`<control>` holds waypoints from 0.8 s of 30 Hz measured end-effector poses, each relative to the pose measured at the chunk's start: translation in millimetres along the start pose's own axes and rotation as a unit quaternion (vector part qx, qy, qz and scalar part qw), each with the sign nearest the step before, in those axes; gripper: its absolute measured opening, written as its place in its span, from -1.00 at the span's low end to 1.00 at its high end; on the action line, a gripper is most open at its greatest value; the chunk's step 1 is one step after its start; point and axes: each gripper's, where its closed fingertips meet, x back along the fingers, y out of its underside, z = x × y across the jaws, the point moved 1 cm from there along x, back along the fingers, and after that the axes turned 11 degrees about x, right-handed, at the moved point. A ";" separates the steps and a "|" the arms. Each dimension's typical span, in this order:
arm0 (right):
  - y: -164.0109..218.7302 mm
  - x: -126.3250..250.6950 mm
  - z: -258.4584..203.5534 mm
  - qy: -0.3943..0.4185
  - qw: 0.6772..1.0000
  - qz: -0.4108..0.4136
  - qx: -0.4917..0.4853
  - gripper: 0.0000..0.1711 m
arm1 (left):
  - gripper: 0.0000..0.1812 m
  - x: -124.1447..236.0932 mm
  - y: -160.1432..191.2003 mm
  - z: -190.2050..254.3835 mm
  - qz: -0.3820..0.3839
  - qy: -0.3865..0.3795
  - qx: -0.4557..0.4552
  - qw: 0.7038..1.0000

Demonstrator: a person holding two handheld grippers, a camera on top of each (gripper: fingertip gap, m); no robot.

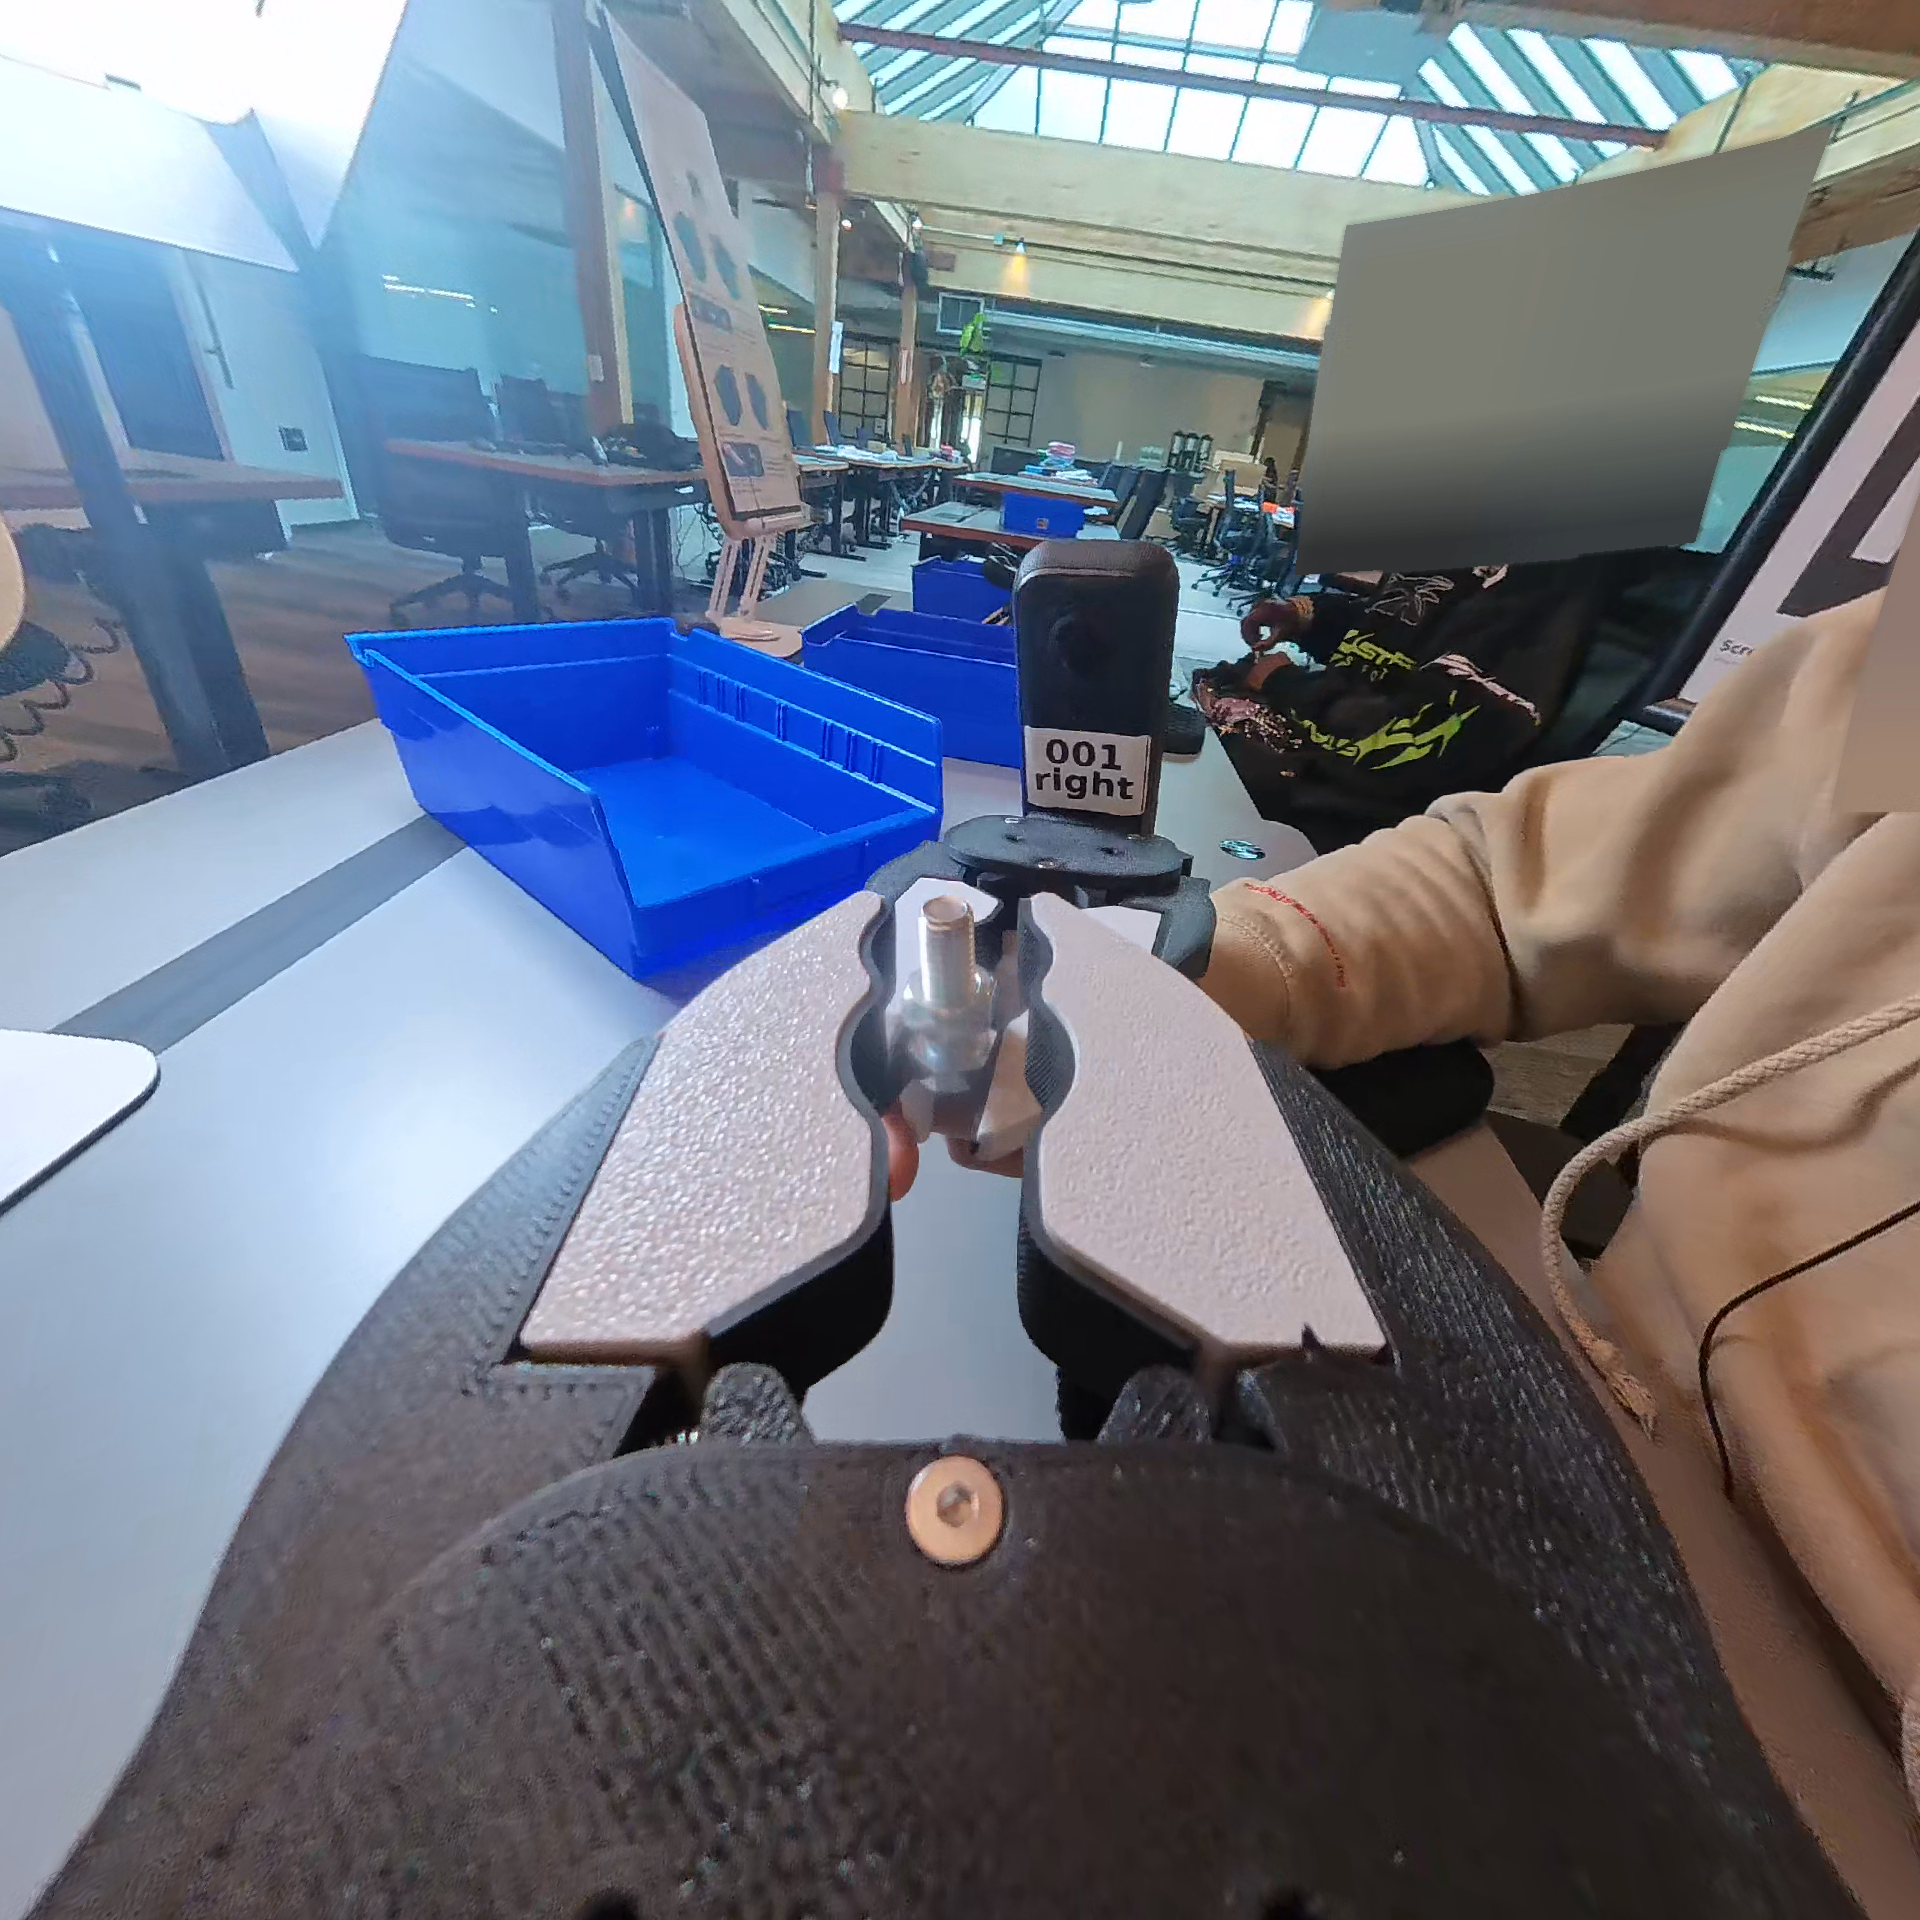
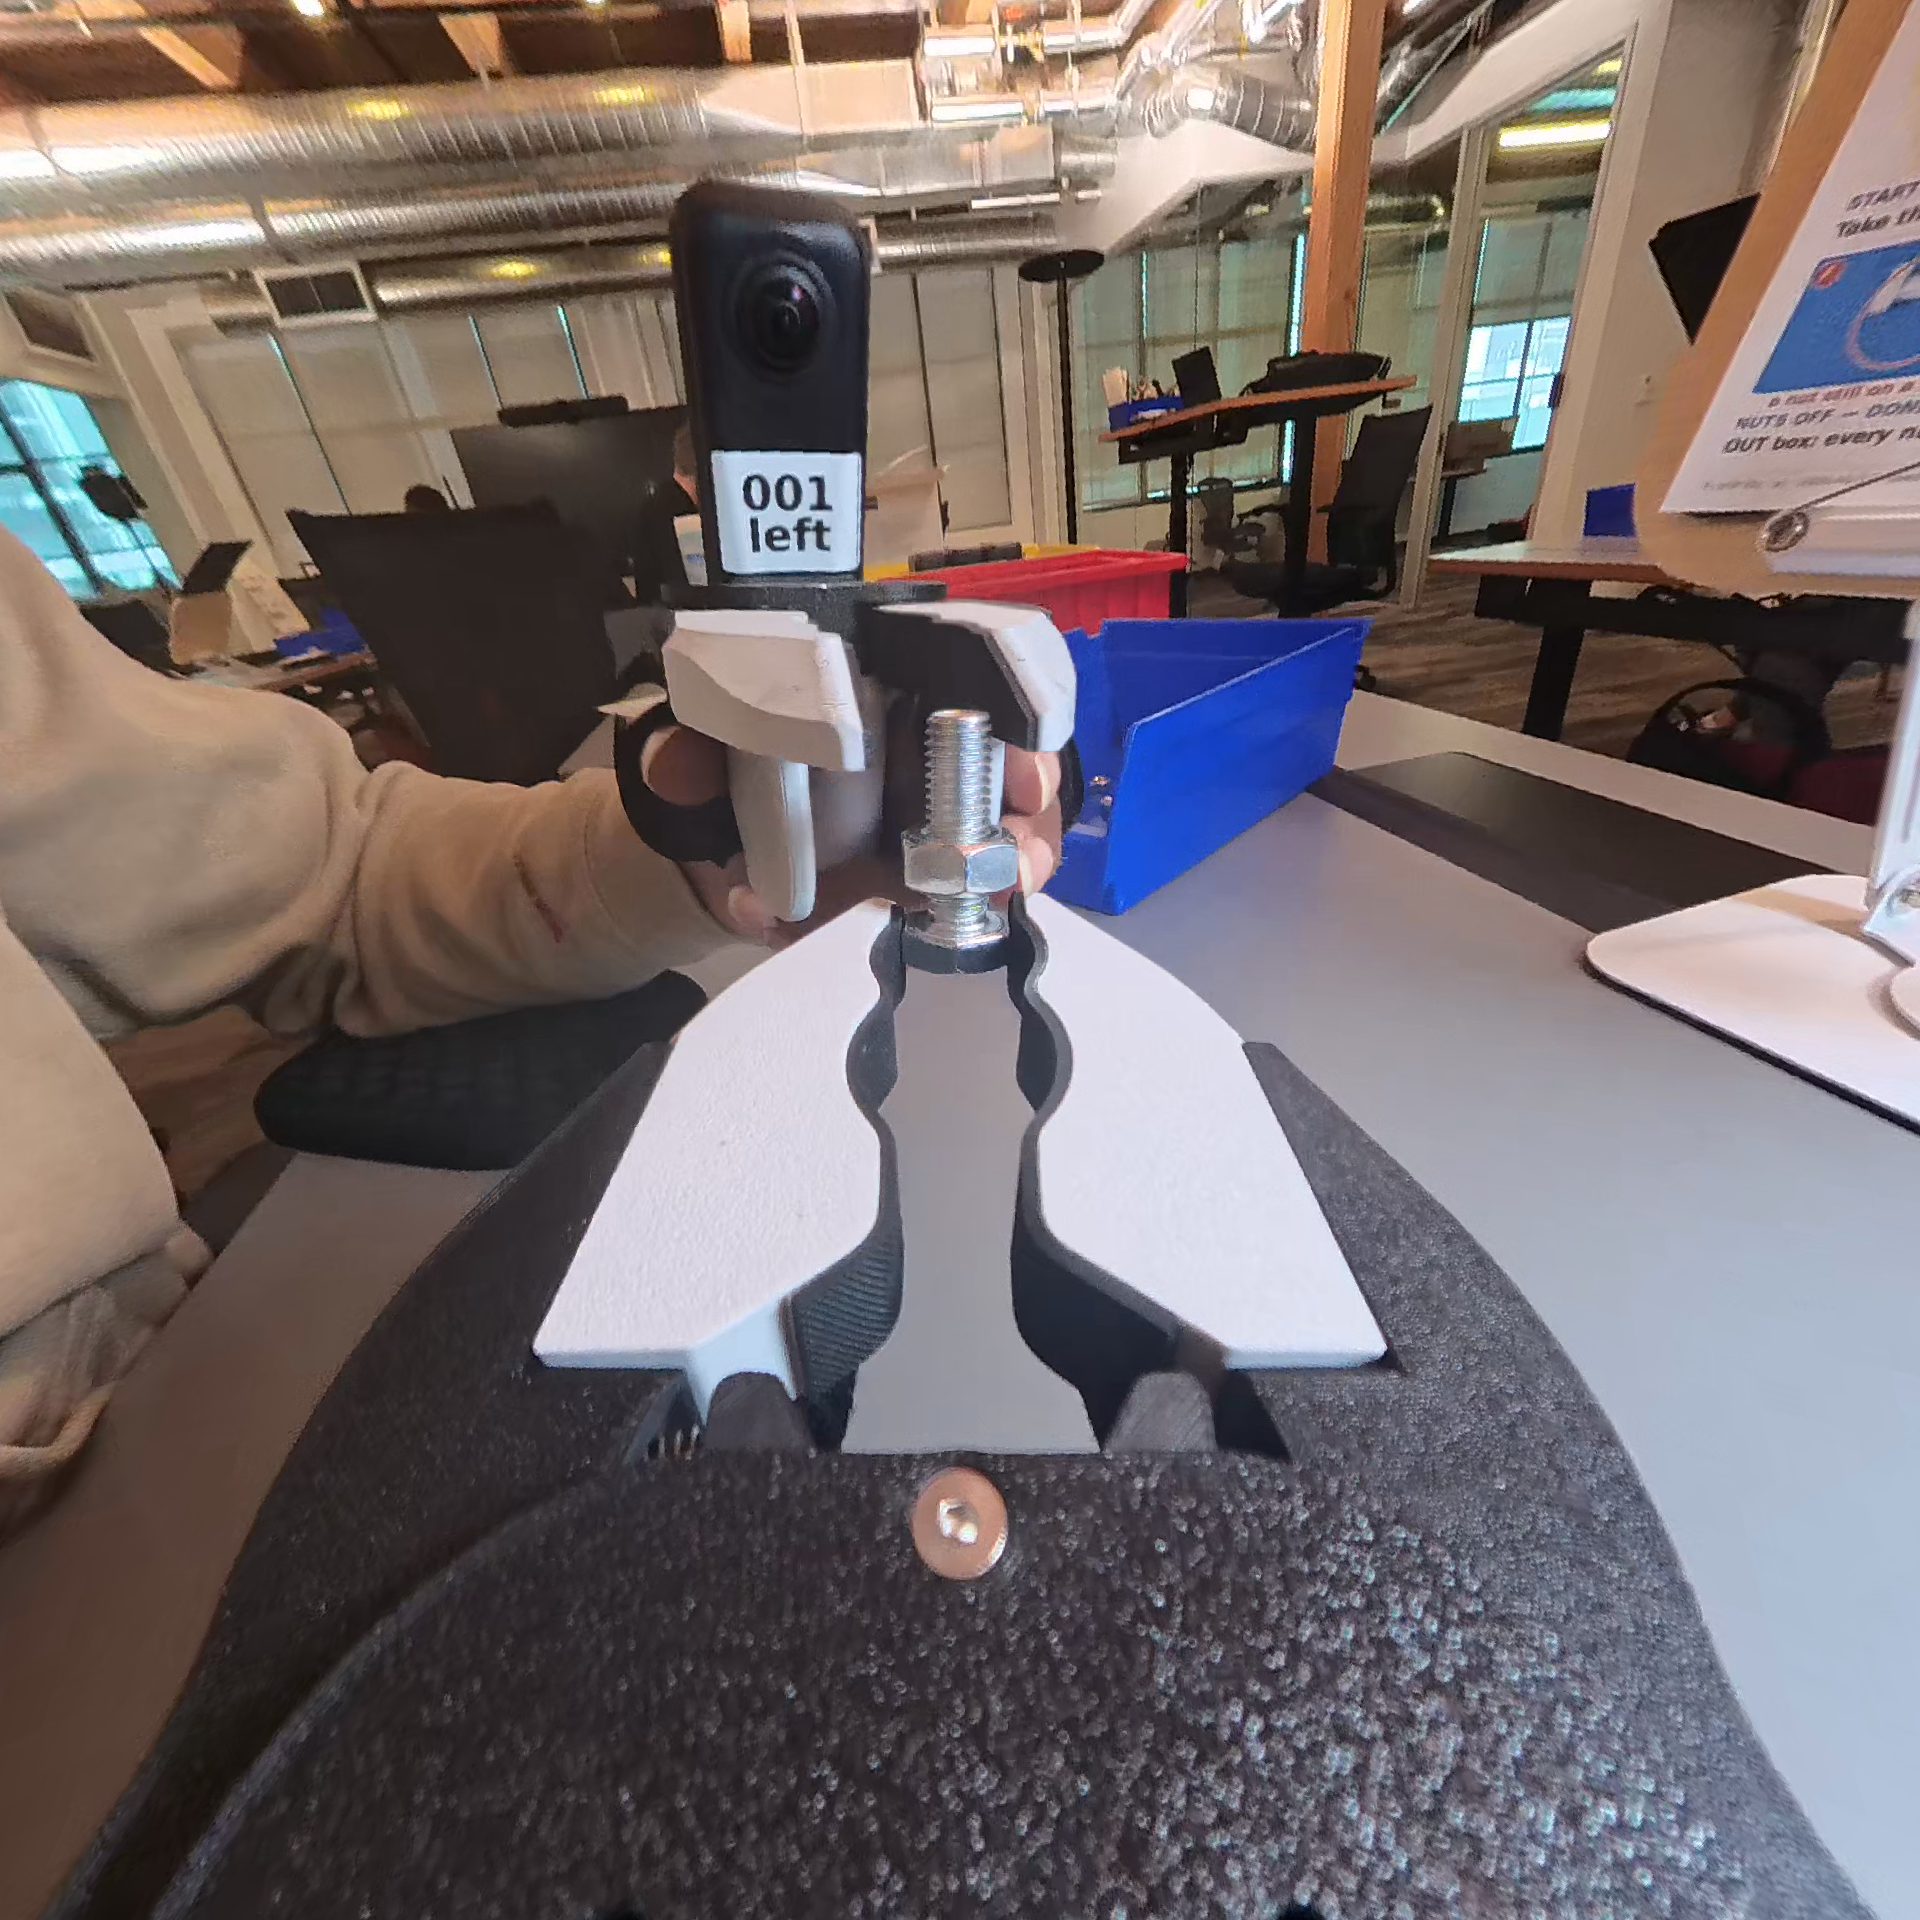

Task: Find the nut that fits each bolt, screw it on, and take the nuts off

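In the right wrist view the right gripper (image 2: 958, 940) sits low centre, its jaws pinching the head end of one silver bolt (image 2: 961, 774) that stands upright mid-frame, with one hex nut (image 2: 958, 864) threaded on just above the jaws. Behind it the left gripper (image 2: 935, 675) meets the bolt's tip – whether its jaws grip it I cannot tell. In the left wrist view the bolt lies between that gripper's jaws. Farther off – two blue bins (image 1: 665, 769) (image 1: 914, 665) on the grey bench (image 1: 260, 1195), upper left of centre
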 end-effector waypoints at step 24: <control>10.5 -4.1 4.0 0.035 0.995 -0.077 0.043 -0.78 | -0.89 3.2 11.0 -11.9 -0.043 -0.025 0.032 0.998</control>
